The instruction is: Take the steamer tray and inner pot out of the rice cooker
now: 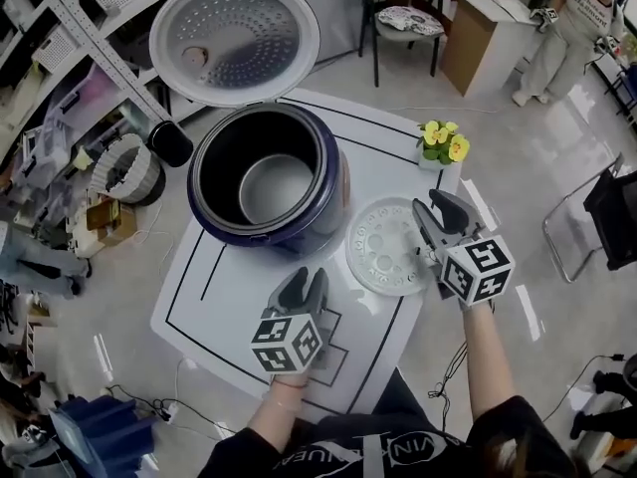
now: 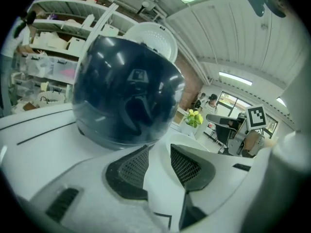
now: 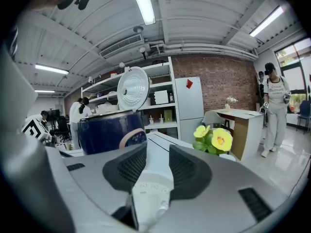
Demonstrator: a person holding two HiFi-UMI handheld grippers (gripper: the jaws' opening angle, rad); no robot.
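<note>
A dark blue rice cooker [image 1: 333, 207] is pictured on a white table [image 1: 214, 292] ruled with thin black lines. Within the cooker, an inner pot [image 1: 224, 182] is shown with black walls and a dull grey base. Behind the cooker, the raised lid [image 1: 234, 36] is seen in silvery white, dotted all over with small holes. Beside the cooker, a pale white steamer tray [image 1: 386, 249] is patterned with round holes, and beyond it yellow flowers [image 1: 445, 139] are set off by green leaves. Black-and-white square markers are borne by the left gripper [image 1: 308, 279] and right gripper [image 1: 430, 203], whose dark grey pads are finely meshed.
</note>
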